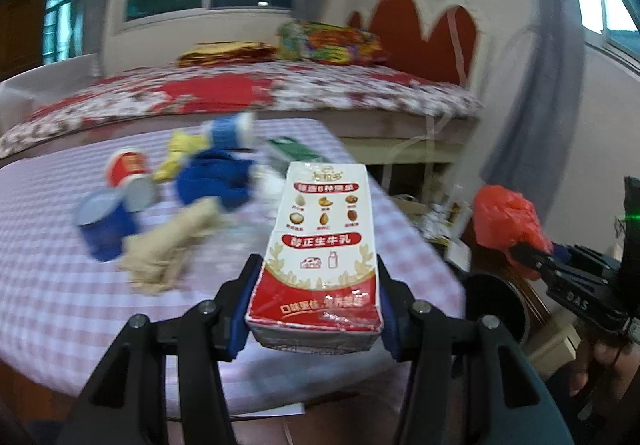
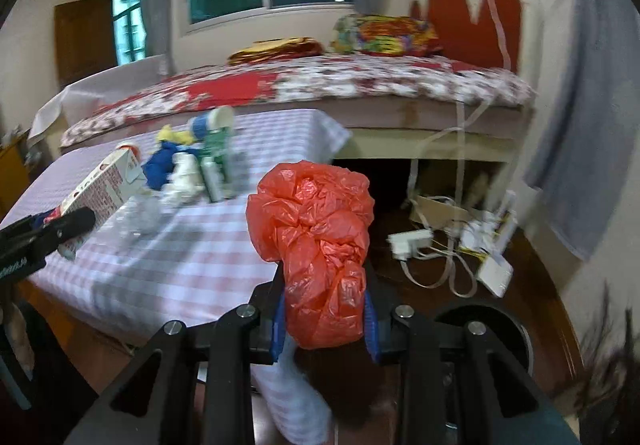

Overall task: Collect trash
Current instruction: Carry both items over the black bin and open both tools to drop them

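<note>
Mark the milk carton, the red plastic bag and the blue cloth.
milk carton (image 1: 320, 229), left wrist view, printed front face.
red plastic bag (image 2: 316, 257), right wrist view, crumpled middle.
blue cloth (image 1: 212, 181), left wrist view, centre of the bundle.

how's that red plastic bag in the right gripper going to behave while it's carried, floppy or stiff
Probably floppy: the red plastic bag is a crumpled wad bulging above the right gripper, whose pads pinch only its lower part. It looks thin and light, so it may sag or sway. The glossy film could slip if the pinch loosens.
</note>
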